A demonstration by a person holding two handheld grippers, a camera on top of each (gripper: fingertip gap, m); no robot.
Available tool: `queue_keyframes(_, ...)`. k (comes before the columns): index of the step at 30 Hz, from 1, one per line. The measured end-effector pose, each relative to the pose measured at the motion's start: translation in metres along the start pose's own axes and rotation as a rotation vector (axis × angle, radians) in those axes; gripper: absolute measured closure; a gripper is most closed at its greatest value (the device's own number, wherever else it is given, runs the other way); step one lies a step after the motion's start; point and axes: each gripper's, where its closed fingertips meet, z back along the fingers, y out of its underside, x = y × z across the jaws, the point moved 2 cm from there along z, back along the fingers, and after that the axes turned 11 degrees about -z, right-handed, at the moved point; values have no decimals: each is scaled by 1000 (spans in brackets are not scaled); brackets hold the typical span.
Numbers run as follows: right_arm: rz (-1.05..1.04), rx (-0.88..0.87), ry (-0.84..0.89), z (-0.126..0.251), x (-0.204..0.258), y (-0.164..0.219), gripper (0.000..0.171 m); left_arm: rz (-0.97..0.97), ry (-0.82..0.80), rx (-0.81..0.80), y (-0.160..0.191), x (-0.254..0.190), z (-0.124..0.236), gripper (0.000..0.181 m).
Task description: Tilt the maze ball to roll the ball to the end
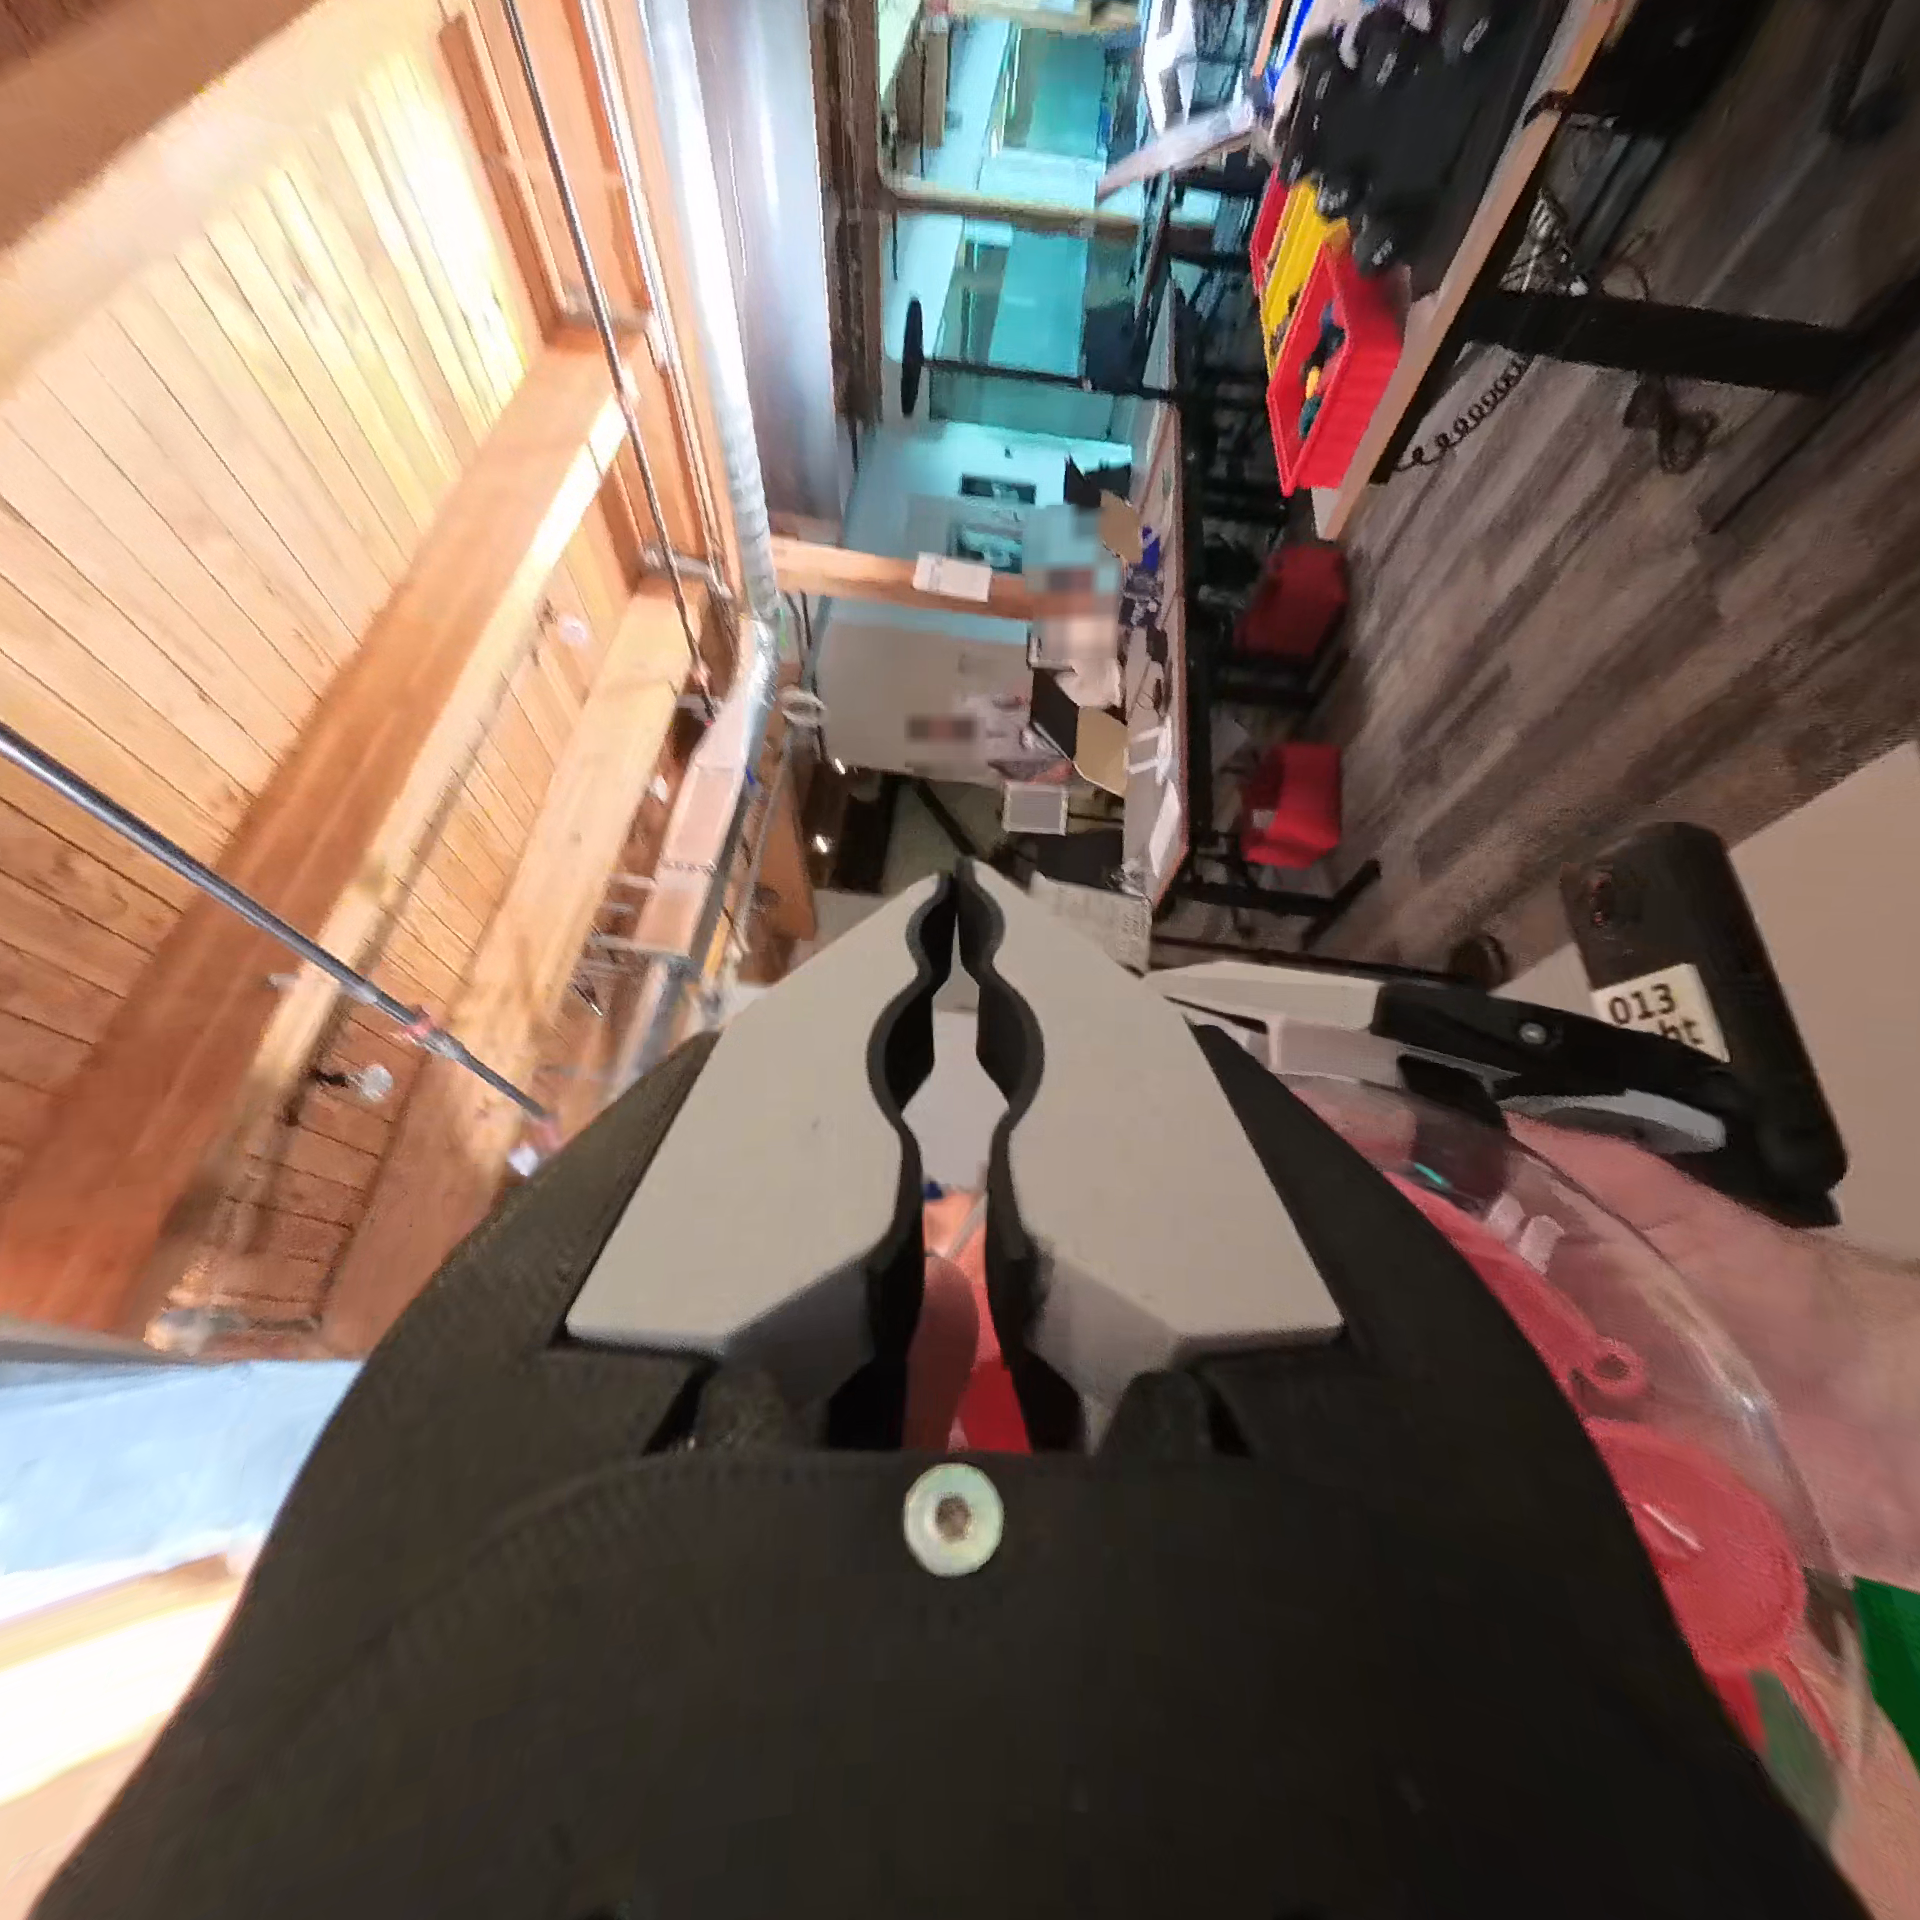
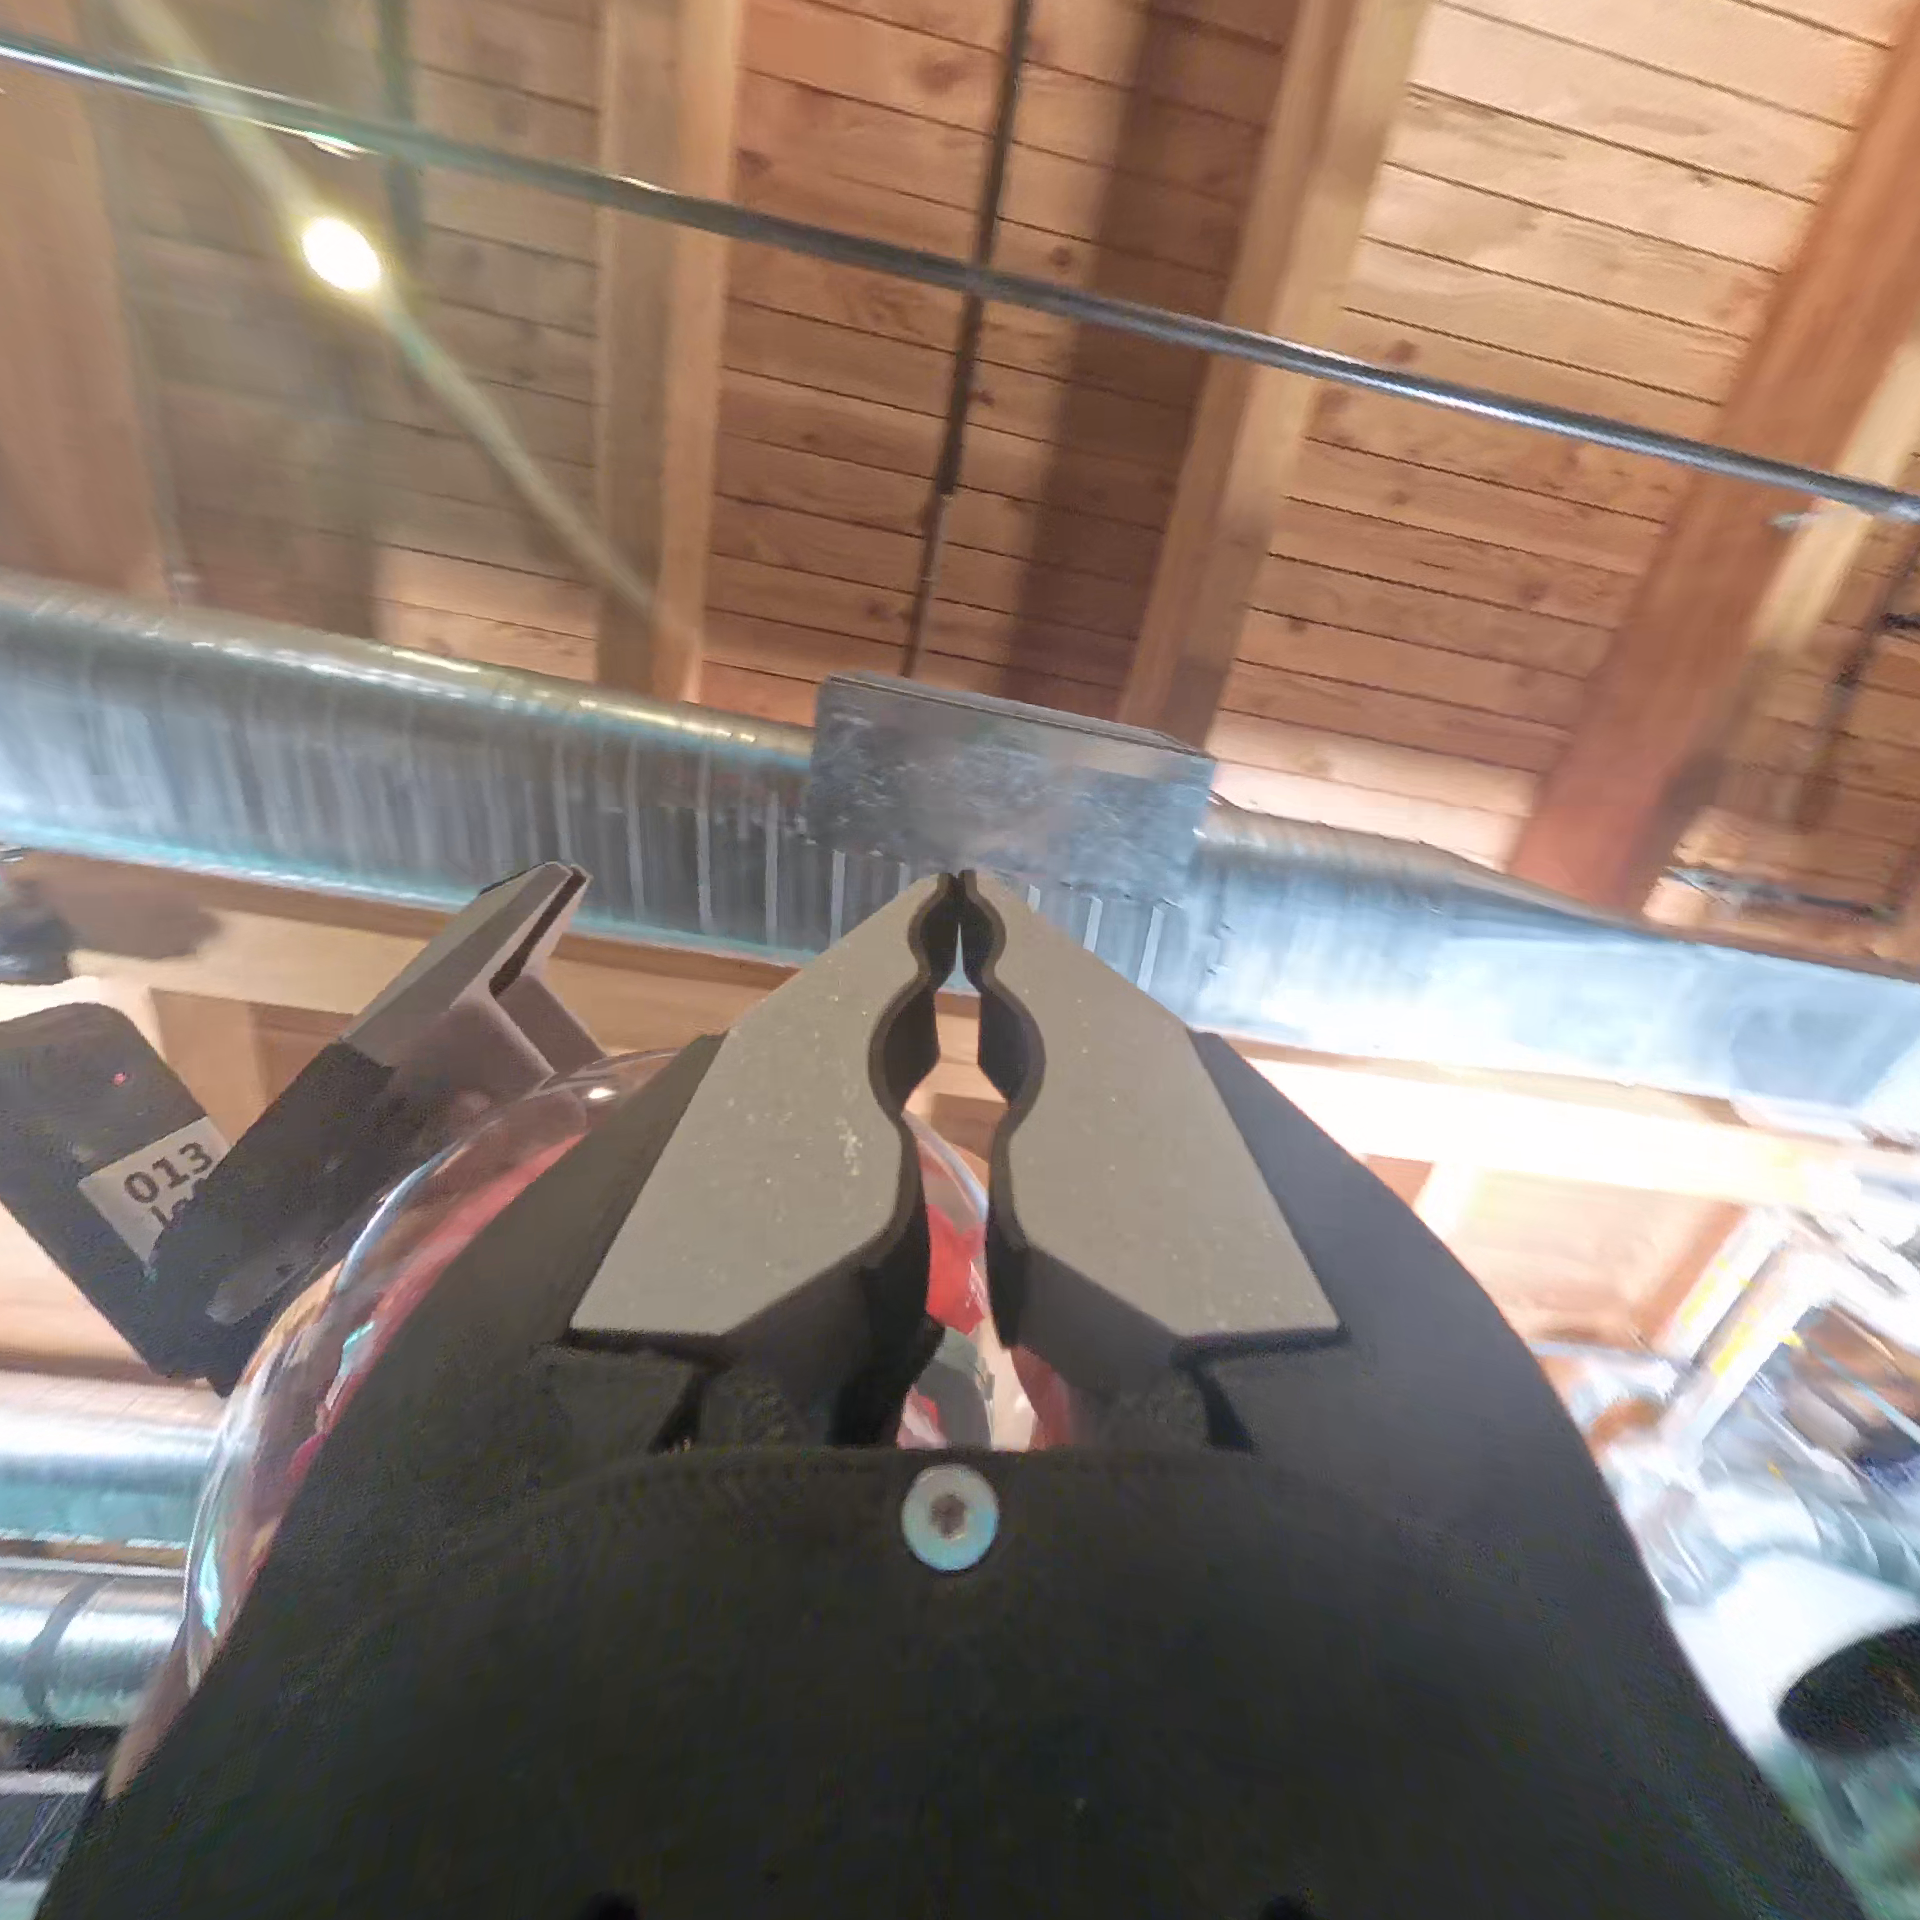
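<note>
I see both tongs, left gripper [image 1: 956,914] and right gripper [image 2: 958,914], tips closed, flanking the clear plastic maze ball with red tracks [image 2: 312,1340], aimed at the wood-plank ceiling [image 2: 1039,312] and silver duct [image 2: 416,717].

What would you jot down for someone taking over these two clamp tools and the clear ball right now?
Left hand-held gripper: tips shut with nothing between them, pointing sideways across the room.
Right hand-held gripper: tips shut the same way, pointing up at the ceiling.
Maze ball: clear, with red tracks inside, lifted and lying against both grippers beneath their fingers; it looks cradled between the two bodies, though the contact itself is hidden.
Done: the ball is up and being tilted.
Left: the small ball inside cannot be seen, so find it first, then keep tilting to the end.
</note>
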Motion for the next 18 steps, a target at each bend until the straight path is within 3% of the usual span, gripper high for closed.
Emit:
queue_keyframes(5, -58, -38, 139, 61, -55, -8, 171, 79, 154, 105, 55, -51, -47, 181)
queue_keyframes(11, -38, -28, 78, 75, -58, -25, 171, -41, 98, 68, 38, -82, -52, 181)
queue_keyframes(18, 84, 37, 148, 115, -73, -44, 171, 314, 69, 12, 103, -98, -72, 181)
